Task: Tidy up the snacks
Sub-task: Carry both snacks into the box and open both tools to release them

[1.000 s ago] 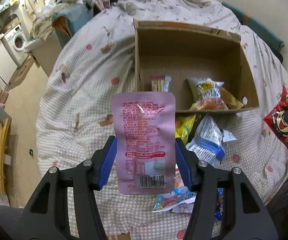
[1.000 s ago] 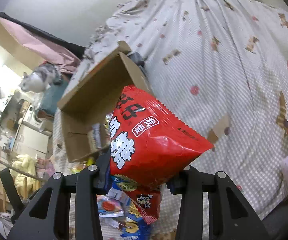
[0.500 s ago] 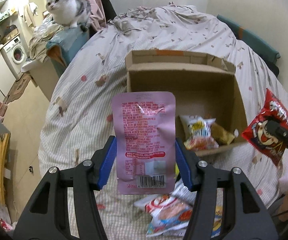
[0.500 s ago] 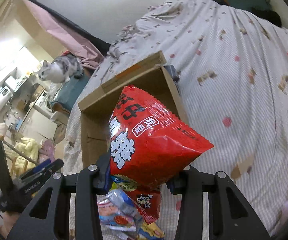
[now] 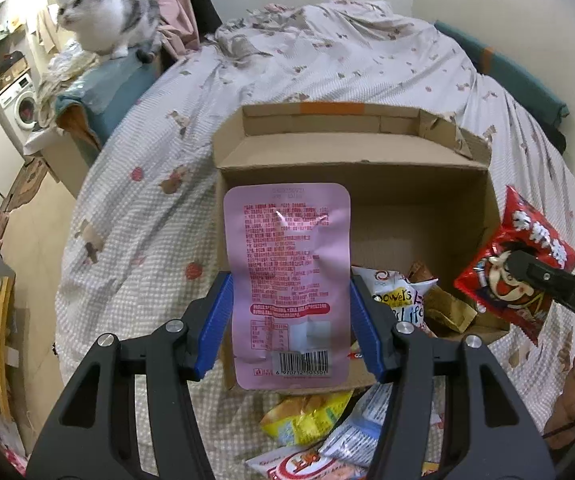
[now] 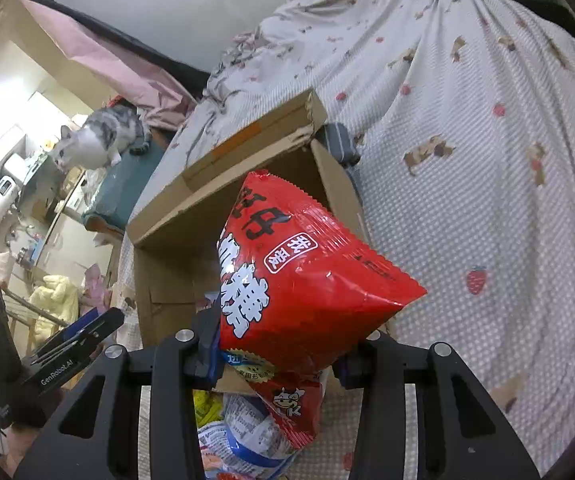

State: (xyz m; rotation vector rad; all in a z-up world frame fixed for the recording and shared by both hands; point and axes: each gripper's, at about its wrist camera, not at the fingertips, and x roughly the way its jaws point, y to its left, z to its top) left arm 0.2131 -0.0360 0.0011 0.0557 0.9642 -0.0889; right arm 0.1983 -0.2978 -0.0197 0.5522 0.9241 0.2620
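My left gripper (image 5: 289,320) is shut on a flat pink snack packet (image 5: 287,272) and holds it upright over the front edge of an open cardboard box (image 5: 351,156) on the bed. The box holds a white snack bag (image 5: 397,300) and a brown packet (image 5: 445,308). My right gripper (image 6: 277,354) is shut on a puffy red snack bag (image 6: 303,276), held just right of the box (image 6: 223,188); the red bag also shows in the left wrist view (image 5: 515,268). Loose snack packets (image 5: 327,424) lie on the bed in front of the box.
The bed (image 5: 327,56) has a white checked cover with small prints. A grey and white cat (image 5: 107,20) sits on a teal box at the far left. A washing machine (image 5: 19,108) and clutter stand beyond the bed's left edge.
Both grippers have moved forward toward the box, which now looks larger and nearer. The red bag has come closer to the box's right side. Both grips are unchanged.
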